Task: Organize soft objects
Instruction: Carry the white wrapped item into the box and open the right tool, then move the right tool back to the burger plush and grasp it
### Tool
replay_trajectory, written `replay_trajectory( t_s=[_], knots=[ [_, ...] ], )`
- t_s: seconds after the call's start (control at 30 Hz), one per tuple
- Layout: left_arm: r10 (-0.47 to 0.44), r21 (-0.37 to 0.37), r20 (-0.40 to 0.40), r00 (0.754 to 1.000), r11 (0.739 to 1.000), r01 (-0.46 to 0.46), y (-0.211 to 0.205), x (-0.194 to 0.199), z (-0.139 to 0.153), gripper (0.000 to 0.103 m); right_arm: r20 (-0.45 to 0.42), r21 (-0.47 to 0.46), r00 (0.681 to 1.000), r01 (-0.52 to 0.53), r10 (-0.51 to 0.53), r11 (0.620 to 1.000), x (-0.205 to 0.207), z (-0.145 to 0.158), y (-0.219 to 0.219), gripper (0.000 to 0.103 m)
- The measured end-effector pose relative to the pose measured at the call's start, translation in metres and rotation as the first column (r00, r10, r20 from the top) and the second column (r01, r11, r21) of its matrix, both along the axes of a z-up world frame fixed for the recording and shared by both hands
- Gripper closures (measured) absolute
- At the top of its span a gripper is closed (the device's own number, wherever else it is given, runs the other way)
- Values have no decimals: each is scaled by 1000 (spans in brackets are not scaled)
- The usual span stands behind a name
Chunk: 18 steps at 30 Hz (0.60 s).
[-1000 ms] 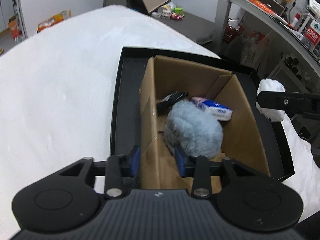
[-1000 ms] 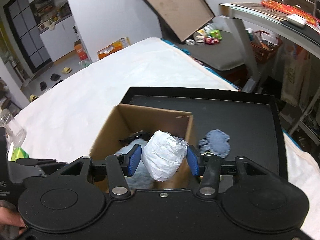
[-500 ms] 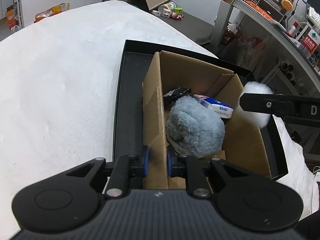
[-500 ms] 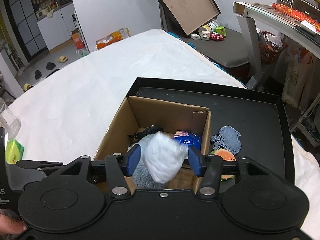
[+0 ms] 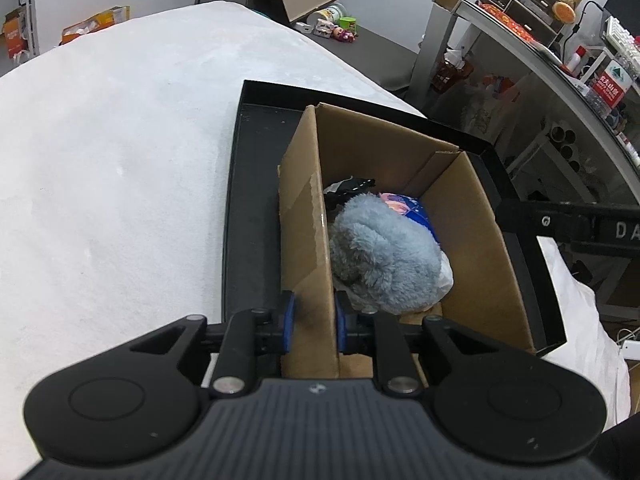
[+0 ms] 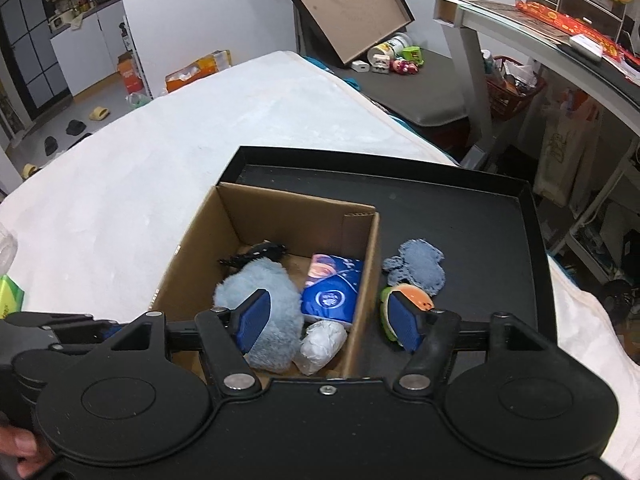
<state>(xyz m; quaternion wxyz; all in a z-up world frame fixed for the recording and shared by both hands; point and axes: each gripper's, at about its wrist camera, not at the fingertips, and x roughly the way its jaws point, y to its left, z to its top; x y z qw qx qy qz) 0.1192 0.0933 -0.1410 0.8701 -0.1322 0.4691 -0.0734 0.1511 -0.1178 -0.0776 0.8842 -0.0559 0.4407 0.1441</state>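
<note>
The left tongs [image 5: 312,322] are clamped on the near left wall of the cardboard box [image 5: 476,240], one blue pad on either side of it. The right tongs [image 6: 328,320] stand apart with nothing between the pads; their jaws have just been opening, and the white wad [image 6: 322,345] lies inside the box, at its near right corner.

Only the right wrist view shows what sits outside the box: a grey-blue cloth piece [image 6: 416,266] and an orange-and-green soft toy [image 6: 412,300], both on the black tray [image 6: 460,224] just right of the box. It also shows the blue tissue pack [image 6: 332,292] in full.

In the left wrist view the fluffy blue plush [image 5: 380,252] hides most of that pack and of the wad. A dark object [image 6: 256,254] behind the plush may be a hair clip.
</note>
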Motion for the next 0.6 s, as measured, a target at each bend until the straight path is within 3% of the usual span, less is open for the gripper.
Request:
replay_trajectory(
  t_s=[0.27, 0.6],
  knots=[
    [-16, 24, 25, 1000, 1000, 16, -6, -3, 6, 79, 4, 2, 1000, 26, -26, 1000, 5, -2, -23, 38],
    [-31, 108, 40, 999, 994, 27, -22, -3, 15, 58, -22, 77, 996, 82, -81, 994, 16, -19, -60, 38]
  ],
)
